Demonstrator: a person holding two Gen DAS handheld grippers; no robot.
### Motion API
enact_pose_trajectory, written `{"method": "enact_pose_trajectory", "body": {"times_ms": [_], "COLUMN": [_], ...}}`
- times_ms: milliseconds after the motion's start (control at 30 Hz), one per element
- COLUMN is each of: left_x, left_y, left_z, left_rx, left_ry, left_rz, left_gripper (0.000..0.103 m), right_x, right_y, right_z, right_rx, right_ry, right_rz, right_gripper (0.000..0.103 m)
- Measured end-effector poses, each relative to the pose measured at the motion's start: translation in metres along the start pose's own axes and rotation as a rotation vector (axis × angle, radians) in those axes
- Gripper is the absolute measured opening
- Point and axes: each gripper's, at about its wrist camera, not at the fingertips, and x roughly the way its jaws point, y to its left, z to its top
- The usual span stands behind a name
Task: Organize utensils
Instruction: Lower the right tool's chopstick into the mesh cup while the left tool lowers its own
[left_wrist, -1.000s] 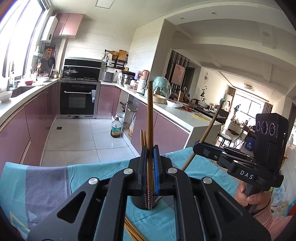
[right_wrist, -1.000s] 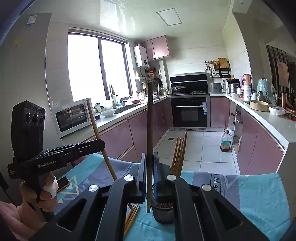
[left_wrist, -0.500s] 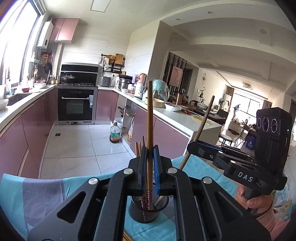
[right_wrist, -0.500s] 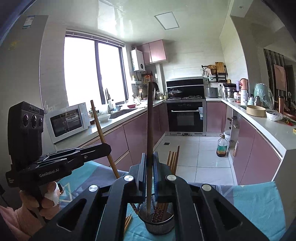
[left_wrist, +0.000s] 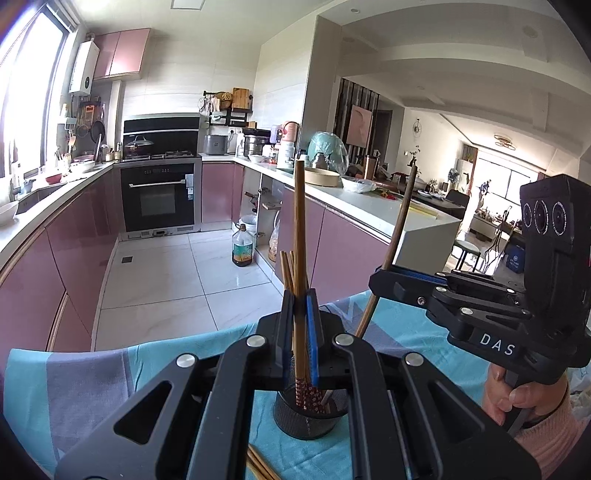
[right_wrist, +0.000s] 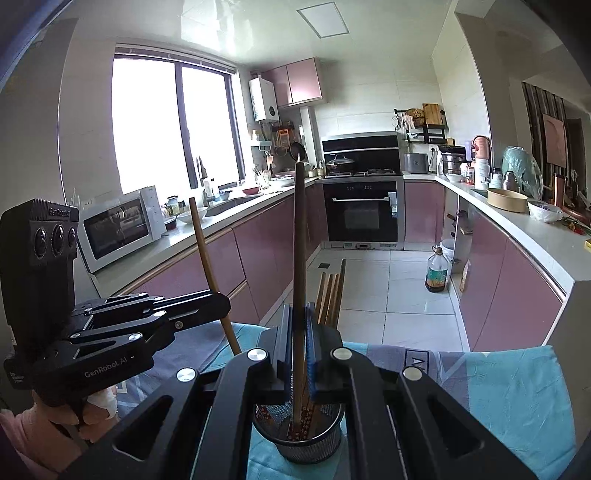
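A black mesh cup (left_wrist: 309, 415) stands on the teal cloth and also shows in the right wrist view (right_wrist: 299, 432). It holds several wooden chopsticks (right_wrist: 330, 291). My left gripper (left_wrist: 300, 332) is shut on one upright chopstick (left_wrist: 299, 221) whose patterned end hangs over the cup's mouth. My right gripper (right_wrist: 299, 343) is shut on a darker chopstick (right_wrist: 300, 240) whose lower end reaches into the cup. Each gripper shows in the other's view, the right one (left_wrist: 384, 280) and the left one (right_wrist: 218, 301), leaning in from the side.
A teal and grey cloth (right_wrist: 498, 398) covers the table. More chopsticks (left_wrist: 260, 467) lie on it in front of the cup. Behind are a tiled kitchen floor, pink cabinets, an oven (right_wrist: 360, 214), a microwave (right_wrist: 118, 227) and an oil bottle (right_wrist: 437, 271).
Both grippers have risen and tilted so the cup shows fuller below them. The two held chopsticks stay upright over the cup.
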Motion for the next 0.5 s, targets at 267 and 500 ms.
{"method": "enact_pose_trajectory", "body": {"times_ms": [267, 500], "left_x": [0.016, 0.030], "left_y": [0.002, 0.013], "left_z": [-0.011, -0.017], "left_rx": [-0.002, -0.021], "left_ry": [0.076, 0.143], "left_rz": [-0.007, -0.030], "left_gripper": [0.007, 0.007], "right_x": [0.012, 0.029], "right_y": [-0.001, -0.004], "right_z": [-0.007, -0.012], "right_rx": [0.015, 0.041], "right_ry": [0.058, 0.120], "right_rz": [0.008, 0.014], "right_gripper": [0.005, 0.005]}}
